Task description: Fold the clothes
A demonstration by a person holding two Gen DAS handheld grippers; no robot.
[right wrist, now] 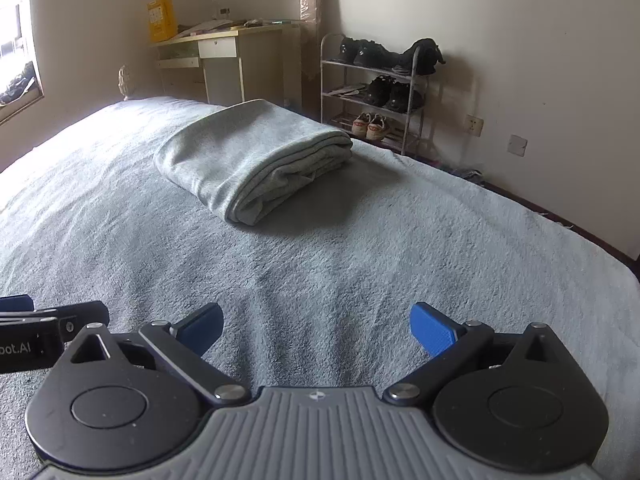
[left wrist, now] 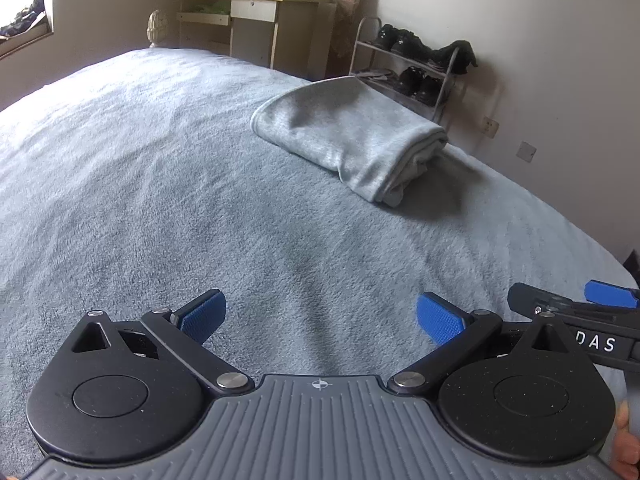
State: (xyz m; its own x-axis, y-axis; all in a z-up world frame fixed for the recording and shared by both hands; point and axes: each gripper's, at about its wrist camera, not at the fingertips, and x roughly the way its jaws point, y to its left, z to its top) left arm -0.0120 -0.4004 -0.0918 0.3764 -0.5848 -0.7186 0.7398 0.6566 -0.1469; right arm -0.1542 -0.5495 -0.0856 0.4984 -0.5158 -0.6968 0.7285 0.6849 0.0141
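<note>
While both tools hang low over the blue-grey blanket [left wrist: 140,168] that covers the bed, neither one grasps anything: the left gripper [left wrist: 320,318] has its blue pads [left wrist: 202,316] spread wide apart with only blanket between them, and the right gripper [right wrist: 316,326] stands the same way, its jaws parted and bare. Each shows at the edge of the other's view, so the two sit side by side, close together. A folded grey garment [right wrist: 248,160] lies on the blanket ahead of them, well apart from both, nearer the far right side of the bed; it is a thick, neat bundle with its layered edges turned toward the right and a rounded fold on the near end. From the left wrist view the same bundle lies up and to the right. Beyond the bed a pale desk [right wrist: 218,50] with a yellow box [right wrist: 161,18] on top stands against the far wall, and a metal shoe rack [right wrist: 374,88] holding dark shoes stands beside the right wall. A fingertip [left wrist: 624,416] of the person shows at the lower right edge of the left wrist view.
</note>
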